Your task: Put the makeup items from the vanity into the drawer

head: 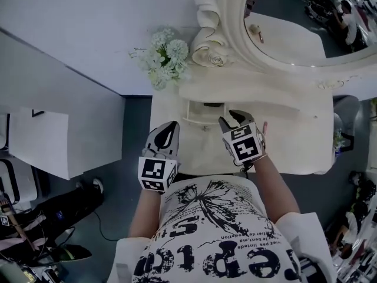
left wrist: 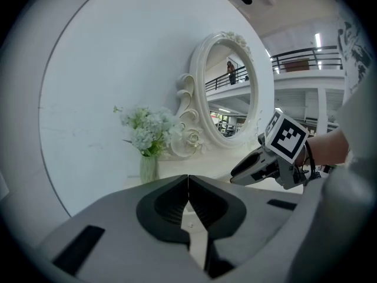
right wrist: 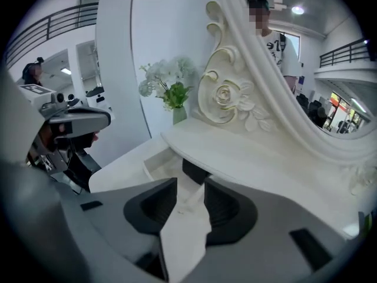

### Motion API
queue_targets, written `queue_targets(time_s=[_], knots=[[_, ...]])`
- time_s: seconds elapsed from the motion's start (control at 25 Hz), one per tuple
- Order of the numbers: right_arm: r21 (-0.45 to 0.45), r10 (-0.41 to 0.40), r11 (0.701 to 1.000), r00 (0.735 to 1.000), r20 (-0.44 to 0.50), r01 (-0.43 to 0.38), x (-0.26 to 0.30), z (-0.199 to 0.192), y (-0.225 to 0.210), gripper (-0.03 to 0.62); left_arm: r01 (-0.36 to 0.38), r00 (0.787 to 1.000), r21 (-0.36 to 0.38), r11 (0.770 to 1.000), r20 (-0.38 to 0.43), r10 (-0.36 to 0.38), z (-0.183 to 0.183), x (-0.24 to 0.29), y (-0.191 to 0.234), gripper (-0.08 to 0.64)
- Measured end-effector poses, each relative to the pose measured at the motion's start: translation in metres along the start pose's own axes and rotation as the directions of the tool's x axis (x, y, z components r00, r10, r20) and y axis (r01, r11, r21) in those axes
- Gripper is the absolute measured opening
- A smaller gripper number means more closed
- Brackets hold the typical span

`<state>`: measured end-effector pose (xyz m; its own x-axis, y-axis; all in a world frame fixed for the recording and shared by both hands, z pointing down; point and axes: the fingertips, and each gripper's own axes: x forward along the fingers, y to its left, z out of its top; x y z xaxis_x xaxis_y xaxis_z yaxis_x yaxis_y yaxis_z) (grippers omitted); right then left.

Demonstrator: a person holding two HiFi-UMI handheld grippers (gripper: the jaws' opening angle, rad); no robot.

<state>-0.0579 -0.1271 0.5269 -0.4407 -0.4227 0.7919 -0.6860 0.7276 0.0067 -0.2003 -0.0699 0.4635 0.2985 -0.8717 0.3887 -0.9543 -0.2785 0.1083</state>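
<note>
Left gripper [head: 172, 124]: jaws pressed together, nothing in them, held over the front left part of the cream-white vanity table [head: 294, 140], just left of the drawer. Right gripper [head: 237, 118]: jaws a narrow gap apart, empty, tips angled down toward the pulled-out shallow cream drawer [head: 191, 109]. One small dark boxy makeup item [head: 213, 105] lies at the back of that drawer, partly under the tabletop; can't tell what it is. Neither gripper touches it. White flower bunch in a glass vase [head: 165, 55] stands at the table's back left, beside the ornate oval cream-framed mirror [head: 283, 34]
</note>
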Motion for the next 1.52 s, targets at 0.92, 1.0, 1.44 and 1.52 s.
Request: queue_targets(time_s=[0.92, 1.0, 1.44, 1.52], knots=[[0.247, -0.045, 0.963, 0.968, -0.246, 0.108, -0.026, -0.184, -0.087, 0.238, 0.223, 0.969, 0.063, 0.973, -0.123, -0.214, -0.016, 0.069, -0.119, 0.021], [0.243, -0.041, 0.964, 0.967, -0.253, 0.105, -0.020, -0.187, -0.087, 0.236, 0.216, 0.970, 0.058, 0.975, -0.129, -0.208, -0.019, 0.070, -0.120, 0.020], [0.186, -0.041, 0.979, 0.970, -0.240, 0.087, -0.021, -0.184, -0.092, 0.198, 0.184, 0.975, 0.039, 0.982, -0.133, -0.178, -0.025, 0.068, -0.122, 0.021], [0.184, -0.050, 0.979, 0.975, -0.214, 0.090, -0.027, -0.175, -0.091, 0.195, 0.180, 0.977, 0.040, 0.983, -0.123, -0.174, -0.022, 0.065, -0.120, 0.021]])
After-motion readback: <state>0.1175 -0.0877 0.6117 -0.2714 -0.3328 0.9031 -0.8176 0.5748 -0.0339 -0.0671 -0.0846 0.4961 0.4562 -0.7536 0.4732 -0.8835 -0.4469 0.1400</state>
